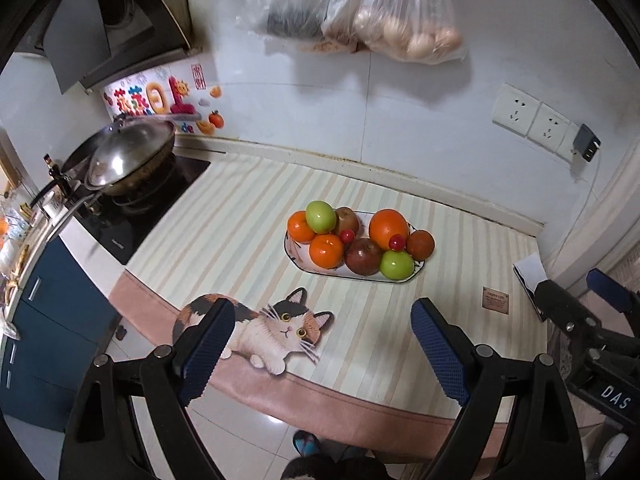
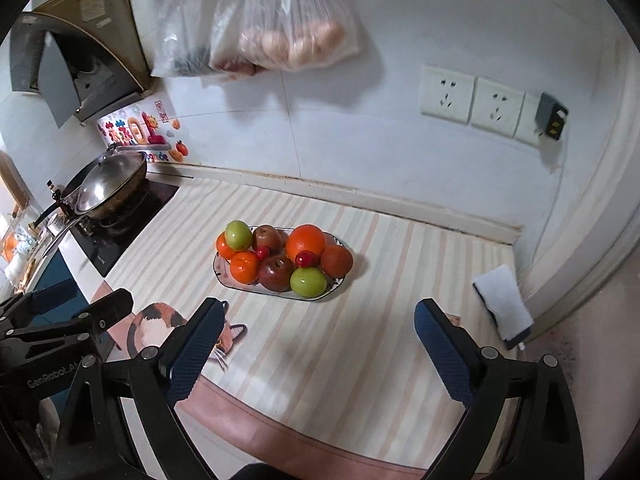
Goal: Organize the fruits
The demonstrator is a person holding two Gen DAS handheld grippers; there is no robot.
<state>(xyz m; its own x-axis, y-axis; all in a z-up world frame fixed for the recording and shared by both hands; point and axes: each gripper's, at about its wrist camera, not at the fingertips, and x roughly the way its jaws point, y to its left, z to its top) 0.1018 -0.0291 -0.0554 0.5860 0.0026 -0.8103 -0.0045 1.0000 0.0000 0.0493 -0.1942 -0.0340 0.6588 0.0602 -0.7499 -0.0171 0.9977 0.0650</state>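
A white plate [image 1: 294, 258] sits on the striped mat and holds several fruits: a large orange [image 1: 388, 228], smaller oranges [image 1: 326, 251], two green apples [image 1: 397, 265], dark red apples [image 1: 363, 257] and two small red cherries [image 1: 347, 235]. The plate also shows in the right wrist view [image 2: 224, 278] with the large orange [image 2: 306, 242] and a green apple [image 2: 308, 281]. My left gripper [image 1: 322, 320] is open and empty, well short of the plate. My right gripper [image 2: 316, 320] is open and empty, also short of the plate.
A lidded wok [image 1: 128, 158] stands on the stove at the left. Plastic bags [image 1: 408, 20] hang on the wall above. Wall sockets [image 2: 472, 98] are at the right. A white cloth [image 2: 502, 300] lies at the right counter edge. The mat has a cat picture [image 1: 276, 330].
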